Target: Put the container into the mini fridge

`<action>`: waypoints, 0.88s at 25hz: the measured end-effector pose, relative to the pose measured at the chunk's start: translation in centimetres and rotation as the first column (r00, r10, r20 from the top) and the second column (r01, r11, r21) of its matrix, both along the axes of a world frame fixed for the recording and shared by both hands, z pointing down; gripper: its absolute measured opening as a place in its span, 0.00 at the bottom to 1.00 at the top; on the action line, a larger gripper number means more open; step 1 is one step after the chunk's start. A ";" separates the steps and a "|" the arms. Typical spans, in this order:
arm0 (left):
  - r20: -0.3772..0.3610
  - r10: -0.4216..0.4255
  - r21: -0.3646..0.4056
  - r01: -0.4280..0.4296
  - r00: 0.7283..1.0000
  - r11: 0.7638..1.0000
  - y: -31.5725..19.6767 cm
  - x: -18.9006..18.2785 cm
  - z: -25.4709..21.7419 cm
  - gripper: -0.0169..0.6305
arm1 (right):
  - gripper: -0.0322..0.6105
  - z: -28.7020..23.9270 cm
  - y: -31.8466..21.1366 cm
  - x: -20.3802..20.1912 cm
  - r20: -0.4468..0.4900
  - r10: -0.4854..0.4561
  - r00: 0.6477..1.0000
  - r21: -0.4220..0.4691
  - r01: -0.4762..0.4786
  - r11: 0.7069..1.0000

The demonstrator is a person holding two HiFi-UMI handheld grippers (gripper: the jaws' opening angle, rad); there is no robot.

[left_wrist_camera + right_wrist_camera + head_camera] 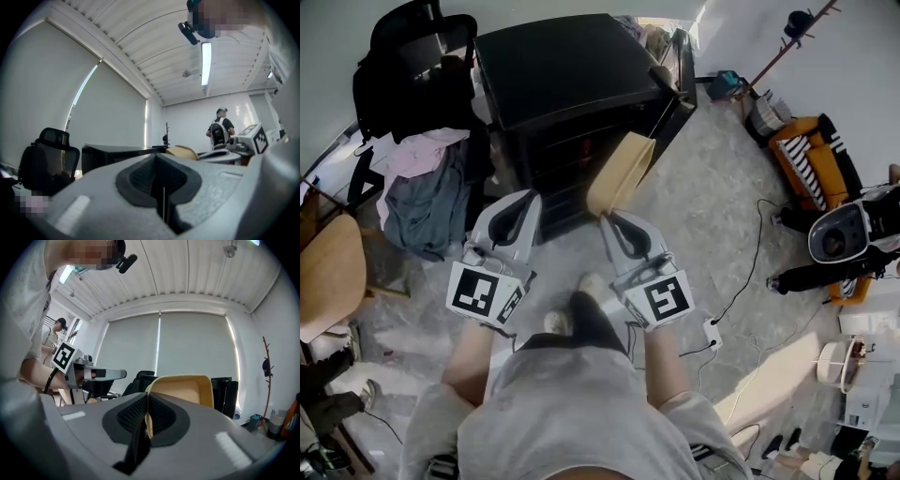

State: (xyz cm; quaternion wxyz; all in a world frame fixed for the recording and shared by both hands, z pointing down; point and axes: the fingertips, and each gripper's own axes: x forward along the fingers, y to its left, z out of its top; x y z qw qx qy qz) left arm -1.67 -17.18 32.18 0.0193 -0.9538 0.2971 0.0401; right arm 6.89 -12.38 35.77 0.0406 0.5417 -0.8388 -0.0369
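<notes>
While the person stands over the grey floor [712,197] in the head view, the black mini fridge [562,70] sits just ahead at the far side. Its door [680,80] seems swung open to the right, and the dark inside faces the person. The right gripper [617,228] holds the tan container [621,173] by its near edge, up in the air just in front of the fridge's opening. The left gripper [517,211] hovers to the left of it and carries nothing.

From the left gripper view, the left gripper [159,176] has its jaws pressed together with nothing between them. The fridge [112,157] stands beyond, with the container [183,151] to the right.

From the right gripper view, the right gripper [147,420] is clamped on the thin rim of the container [183,389], which stands up beyond the jaws.

The carry looks nearly over, with the insertion not yet begun. Next, the container probably has to be lowered and levelled to a shelf, then pushed in before release. Its tilt and the thin-rim grip suggest it could swing or clip the frame.
</notes>
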 end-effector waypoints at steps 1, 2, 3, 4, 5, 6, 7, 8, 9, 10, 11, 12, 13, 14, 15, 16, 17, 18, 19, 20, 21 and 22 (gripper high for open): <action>0.001 -0.001 -0.002 0.001 1.000 1.000 -0.3 0.1 0.1 0.03 | 0.06 0.3 -0.4 0.1 -0.008 -0.005 1.000 -0.012 0.005 1.000; 0.002 -0.004 -0.004 0.004 1.000 1.000 -0.6 0.2 0.2 0.03 | 0.06 0.7 -0.7 0.1 -0.017 -0.012 1.000 -0.023 0.011 1.000; 0.002 -0.007 -0.008 0.007 1.000 1.000 -1.0 0.3 0.4 0.03 | 0.06 1.1 -1.2 0.2 -0.026 -0.019 0.999 -0.032 0.019 0.999; 0.000 -0.011 -0.011 0.011 1.000 1.000 -1.4 0.4 0.6 0.03 | 0.06 1.5 -1.7 0.2 -0.037 -0.027 0.999 -0.042 0.025 0.999; -0.001 -0.014 -0.014 0.014 1.000 1.000 -1.8 0.5 0.7 0.03 | 0.06 1.8 -2.3 0.2 -0.049 -0.033 0.998 -0.051 0.031 0.998; -0.001 -0.018 -0.016 0.018 1.000 1.000 -2.3 0.5 0.8 0.03 | 0.06 2.1 -2.9 0.2 -0.062 -0.040 0.997 -0.062 0.036 0.997; 0.000 -0.022 -0.018 0.022 1.000 1.000 -2.8 0.6 0.9 0.03 | 0.06 2.5 -3.5 0.3 -0.076 -0.048 0.996 -0.075 0.042 0.996; 0.002 -0.025 -0.019 0.025 1.000 1.000 -3.2 0.7 1.1 0.03 | 0.06 2.9 -4.1 0.4 -0.092 -0.057 0.994 -0.091 0.048 0.995; 0.003 -0.028 -0.020 0.028 1.000 0.999 -3.5 0.8 1.2 0.03 | 0.06 3.4 -4.7 0.5 -0.106 -0.067 0.992 -0.108 0.056 0.993; 0.006 -0.031 -0.022 0.031 0.999 0.999 -3.9 1.0 1.3 0.03 | 0.06 3.9 -5.2 0.6 -0.121 -0.079 0.990 -0.123 0.064 0.990; 0.008 -0.035 -0.024 0.035 0.999 0.999 -4.2 1.1 1.4 0.03 | 0.06 4.3 -5.7 0.8 -0.136 -0.091 0.986 -0.138 0.072 0.988; 0.009 -0.040 -0.027 0.040 0.999 0.999 -4.5 1.2 1.6 0.03 | 0.06 4.8 -6.2 0.9 -0.154 -0.105 0.982 -0.152 0.081 0.985; 0.011 -0.045 -0.030 0.045 0.999 0.999 -4.8 1.3 1.7 0.03 | 0.06 5.2 -6.6 1.0 -0.173 -0.119 0.978 -0.166 0.090 0.982; 0.012 -0.049 -0.034 0.050 0.999 0.998 -5.1 1.4 1.9 0.03 | 0.06 5.7 -7.1 1.0 -0.192 -0.133 0.972 -0.182 0.098 0.978; 0.013 -0.054 -0.038 0.054 0.998 0.998 -5.4 1.4 2.1 0.03 | 0.06 6.2 -7.5 1.1 -0.212 -0.148 0.966 -0.200 0.106 0.974; 0.013 -0.058 -0.043 0.058 0.998 0.997 -5.7 1.5 2.3 0.03 | 0.06 6.7 -7.9 1.1 -0.236 -0.165 0.958 -0.219 0.113 0.969; 0.013 -0.061 -0.048 0.061 0.998 0.997 -5.9 1.5 2.5 0.03 | 0.06 7.2 -8.3 1.1 -0.263 -0.184 0.947 -0.239 0.121 0.964; 0.014 -0.064 -0.053 0.064 0.998 0.997 -6.2 1.5 2.7 0.03 | 0.06 7.7 -8.8 1.1 -0.293 -0.204 0.934 -0.258 0.129 0.958; 0.015 -0.067 -0.058 0.067 0.998 0.996 -6.5 1.5 2.9 0.03 | 0.06 8.2 -9.2 1.0 -0.321 -0.226 0.920 -0.276 0.137 0.951; 0.016 -0.070 -0.062 0.071 0.997 0.996 -6.8 1.5 3.1 0.03 | 0.06 8.6 -9.5 0.9 -0.347 -0.248 0.904 -0.292 0.147 0.945; 0.017 -0.073 -0.065 0.074 0.997 0.995 -7.0 1.5 3.2 0.03 | 0.06 9.0 -9.9 0.8 -0.369 -0.269 0.890 -0.307 0.157 0.939; 0.018 -0.077 -0.068 0.078 0.997 0.995 -7.2 1.5 3.4 0.03 | 0.06 9.3 -10.2 0.8 -0.387 -0.288 0.876 -0.320 0.165 0.933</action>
